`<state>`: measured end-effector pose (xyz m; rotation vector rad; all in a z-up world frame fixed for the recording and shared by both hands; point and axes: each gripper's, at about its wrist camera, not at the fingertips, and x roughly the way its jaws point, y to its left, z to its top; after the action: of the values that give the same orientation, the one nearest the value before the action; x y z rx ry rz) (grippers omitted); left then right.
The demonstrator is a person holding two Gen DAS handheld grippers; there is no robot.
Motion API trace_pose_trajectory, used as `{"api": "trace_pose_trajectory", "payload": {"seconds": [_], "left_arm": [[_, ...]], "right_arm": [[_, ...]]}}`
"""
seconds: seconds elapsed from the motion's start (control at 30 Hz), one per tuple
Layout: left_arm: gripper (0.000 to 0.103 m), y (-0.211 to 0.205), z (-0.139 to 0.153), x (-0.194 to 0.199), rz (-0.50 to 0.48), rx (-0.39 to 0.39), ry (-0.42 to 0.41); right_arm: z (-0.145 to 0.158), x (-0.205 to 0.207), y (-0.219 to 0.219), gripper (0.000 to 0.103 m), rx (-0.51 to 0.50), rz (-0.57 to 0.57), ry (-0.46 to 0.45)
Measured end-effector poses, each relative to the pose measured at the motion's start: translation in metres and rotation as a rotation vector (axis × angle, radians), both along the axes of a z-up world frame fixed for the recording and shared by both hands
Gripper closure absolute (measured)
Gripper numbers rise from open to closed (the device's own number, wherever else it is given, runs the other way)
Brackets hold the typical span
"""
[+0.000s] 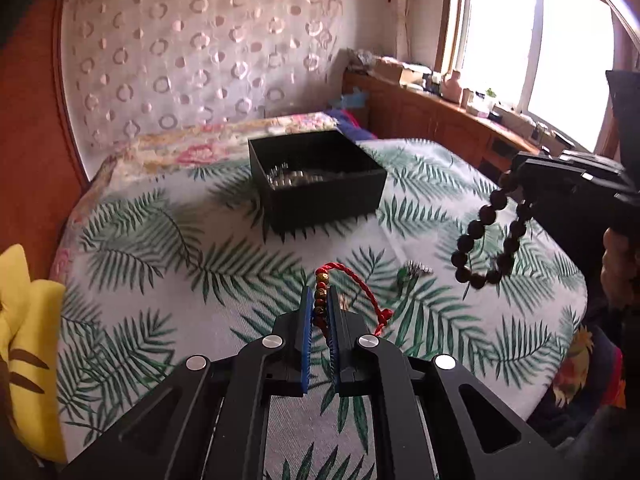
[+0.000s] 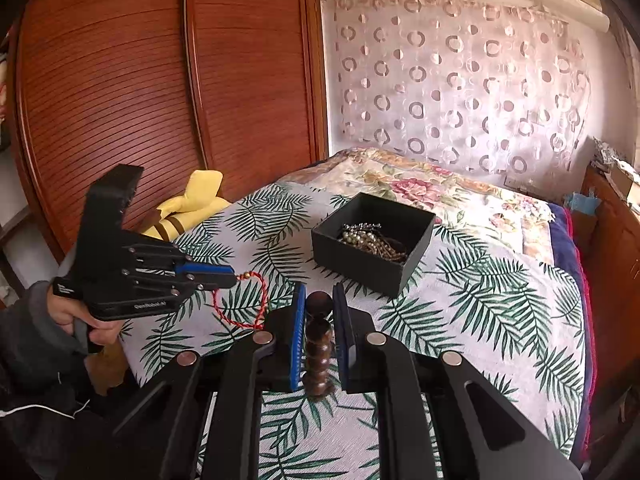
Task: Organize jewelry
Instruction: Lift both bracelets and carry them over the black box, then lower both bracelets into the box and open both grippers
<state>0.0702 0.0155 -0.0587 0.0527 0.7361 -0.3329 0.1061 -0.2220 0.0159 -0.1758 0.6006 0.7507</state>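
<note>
Both tools are clamped, left tool [image 1: 318, 300] on a red bracelet [image 1: 360, 296], right tool [image 2: 318, 312] on dark beads [image 2: 318, 344], box [image 2: 374, 240] ahead, probably nearer the right.

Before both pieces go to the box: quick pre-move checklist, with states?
1. Left gripper shut on the red cord bracelet: ok.
2. Right gripper shut on the dark bead bracelet: ok.
3. Both bracelets lifted clear of the leaf-print bedspread: ok.
4. Black box open, room beside the jewelry inside: ok.
5. Red cord's loose loop free of the right gripper: ok, they hang apart.
6. Small silver piece on the bedspread picked up: not ok.
</note>
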Motion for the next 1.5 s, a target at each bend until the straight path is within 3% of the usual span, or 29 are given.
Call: {"api": "trace_pose_trajectory", "payload": {"seconds": [0.3,0.77,1.23,1.5], "left_arm": [[0.097,0.001,0.021,0.012,0.025,-0.001,-0.051],[0.097,0.008,0.035,0.042,0.059,-0.009,-0.079],[0.097,0.0,0.055,0.085,0.067,0.026,-0.111],[0.097,-0.005,0.048,0.106,0.076,0.042,-0.098]], "right_arm": [[0.012,0.024,0.008,0.088,-0.028,-0.01,-0.037],[0.032,0.106,0.04,0.088,-0.072,-0.048,-0.079],[-0.013,0.181,0.079,0.088,-0.14,-0.119,0.023],[-0.022,0.194,0.07,0.087,-0.094,-0.159,0.075]]}}
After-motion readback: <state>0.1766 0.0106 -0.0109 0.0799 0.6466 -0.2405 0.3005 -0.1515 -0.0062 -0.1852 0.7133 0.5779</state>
